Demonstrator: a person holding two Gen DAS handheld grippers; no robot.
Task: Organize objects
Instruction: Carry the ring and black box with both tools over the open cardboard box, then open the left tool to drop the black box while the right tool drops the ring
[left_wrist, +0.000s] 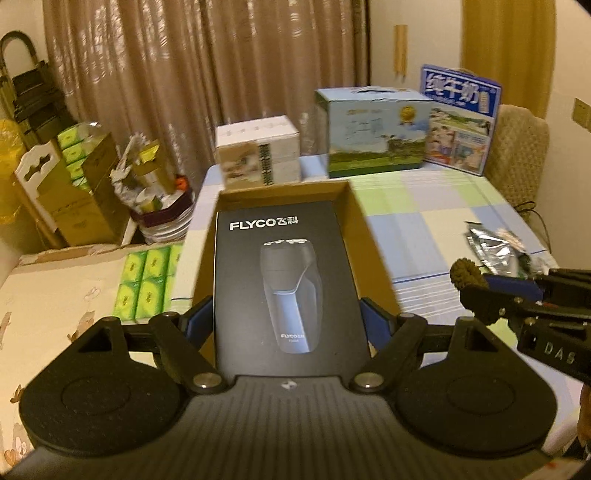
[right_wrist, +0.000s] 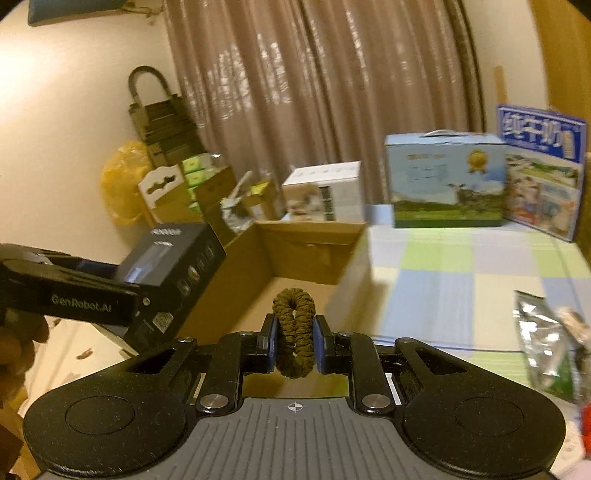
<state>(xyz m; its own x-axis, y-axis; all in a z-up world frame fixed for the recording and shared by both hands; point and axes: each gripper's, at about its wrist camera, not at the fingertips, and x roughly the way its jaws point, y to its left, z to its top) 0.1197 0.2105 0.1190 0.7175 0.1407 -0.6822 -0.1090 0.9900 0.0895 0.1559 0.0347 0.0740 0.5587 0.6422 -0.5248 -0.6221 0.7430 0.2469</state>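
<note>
My left gripper (left_wrist: 288, 317) is shut on a black FLYCO shaver box (left_wrist: 288, 273) and holds it over the open cardboard box (left_wrist: 354, 221) on the table. The shaver box (right_wrist: 173, 266) and the left gripper (right_wrist: 122, 284) also show at the left of the right wrist view, at the cardboard box's (right_wrist: 314, 236) left wall. My right gripper (right_wrist: 294, 338) is shut on a brown scrunchie (right_wrist: 294, 325), near the cardboard box's front edge. The right gripper (left_wrist: 480, 291) with the scrunchie (left_wrist: 466, 274) shows at the right of the left wrist view.
A checked cloth (right_wrist: 461, 280) covers the table. Milk cartons (right_wrist: 447, 181) and a white box (right_wrist: 325, 192) stand at the back. A silver foil packet (right_wrist: 543, 332) lies at the right. Green tissue packs (left_wrist: 147, 280) and stacked boxes (left_wrist: 74, 192) are left of the table.
</note>
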